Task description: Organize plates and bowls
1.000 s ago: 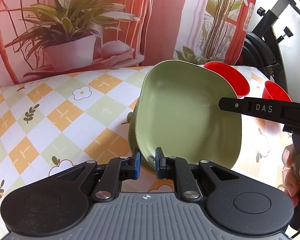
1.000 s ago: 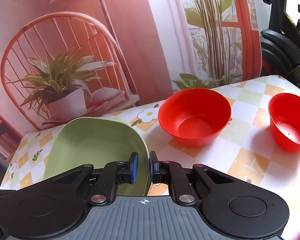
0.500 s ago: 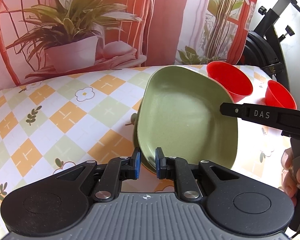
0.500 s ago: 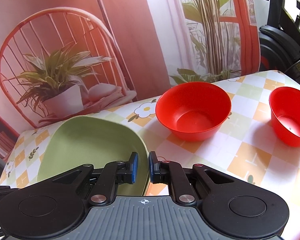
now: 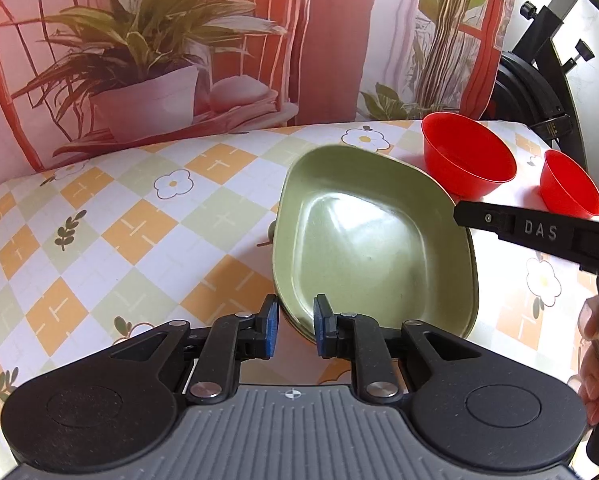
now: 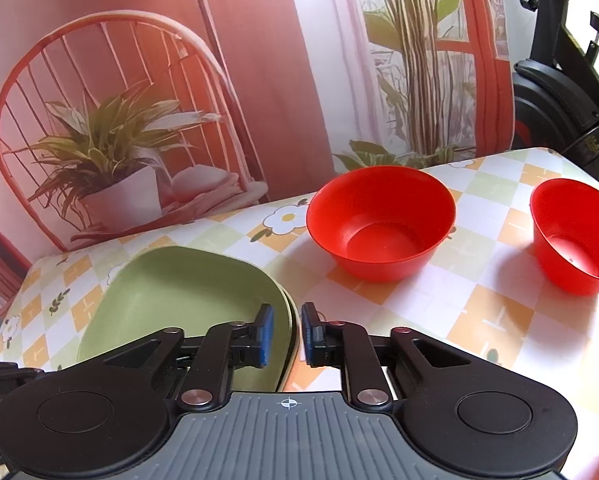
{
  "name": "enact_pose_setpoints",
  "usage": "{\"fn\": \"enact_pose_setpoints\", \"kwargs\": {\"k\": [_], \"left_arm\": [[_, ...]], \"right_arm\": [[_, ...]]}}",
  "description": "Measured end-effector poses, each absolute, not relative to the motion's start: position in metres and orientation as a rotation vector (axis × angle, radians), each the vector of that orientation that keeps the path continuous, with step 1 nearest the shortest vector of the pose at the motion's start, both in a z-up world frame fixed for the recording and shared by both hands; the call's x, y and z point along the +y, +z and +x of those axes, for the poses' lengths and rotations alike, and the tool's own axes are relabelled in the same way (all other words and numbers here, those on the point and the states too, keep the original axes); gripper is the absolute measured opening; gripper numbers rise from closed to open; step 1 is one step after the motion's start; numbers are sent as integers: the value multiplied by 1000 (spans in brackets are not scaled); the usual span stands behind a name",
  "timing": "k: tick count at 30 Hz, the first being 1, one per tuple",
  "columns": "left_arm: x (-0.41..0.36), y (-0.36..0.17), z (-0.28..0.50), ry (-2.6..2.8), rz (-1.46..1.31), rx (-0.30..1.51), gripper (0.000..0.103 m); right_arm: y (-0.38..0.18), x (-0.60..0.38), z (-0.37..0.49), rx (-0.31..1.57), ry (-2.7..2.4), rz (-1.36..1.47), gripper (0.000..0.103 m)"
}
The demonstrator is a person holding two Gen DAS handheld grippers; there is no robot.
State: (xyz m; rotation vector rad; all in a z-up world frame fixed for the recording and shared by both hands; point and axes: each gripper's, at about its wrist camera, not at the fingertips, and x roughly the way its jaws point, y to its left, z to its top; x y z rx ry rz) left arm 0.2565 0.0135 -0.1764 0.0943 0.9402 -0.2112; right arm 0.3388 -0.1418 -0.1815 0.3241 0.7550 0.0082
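Observation:
A pale green plate (image 5: 371,248) (image 6: 179,300) lies flat on a second green plate, whose rim shows just under it. My left gripper (image 5: 296,330) straddles the near rim, and its blue pads stand slightly apart from it. My right gripper (image 6: 287,334) straddles the plate's right rim the same way, a little open. One black finger (image 5: 499,222) of the right gripper crosses the plate's right edge in the left wrist view. Two red bowls (image 6: 383,220) (image 6: 575,240) stand upright and apart, beyond and to the right of the plates.
A checked tablecloth with flowers (image 5: 139,232) covers the table. A printed backdrop of a chair and plants (image 5: 139,60) stands along the far edge. A black exercise bike (image 6: 559,100) is past the far right corner. A person's hand (image 5: 595,360) holds the right gripper.
The green plate was tilted up and has come down flat onto the plate below. The fingers of both grippers have spread slightly.

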Motion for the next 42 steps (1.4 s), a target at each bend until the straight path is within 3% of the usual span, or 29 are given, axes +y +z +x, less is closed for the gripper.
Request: {"fn": "enact_pose_setpoints", "kwargs": {"k": [38, 42], "left_arm": [[32, -179, 270, -183, -56, 883, 22], [34, -181, 272, -170, -54, 886, 29]], "right_arm": [[-198, -137, 318, 815, -23, 363, 24], [-198, -137, 318, 818, -23, 364, 25]]}}
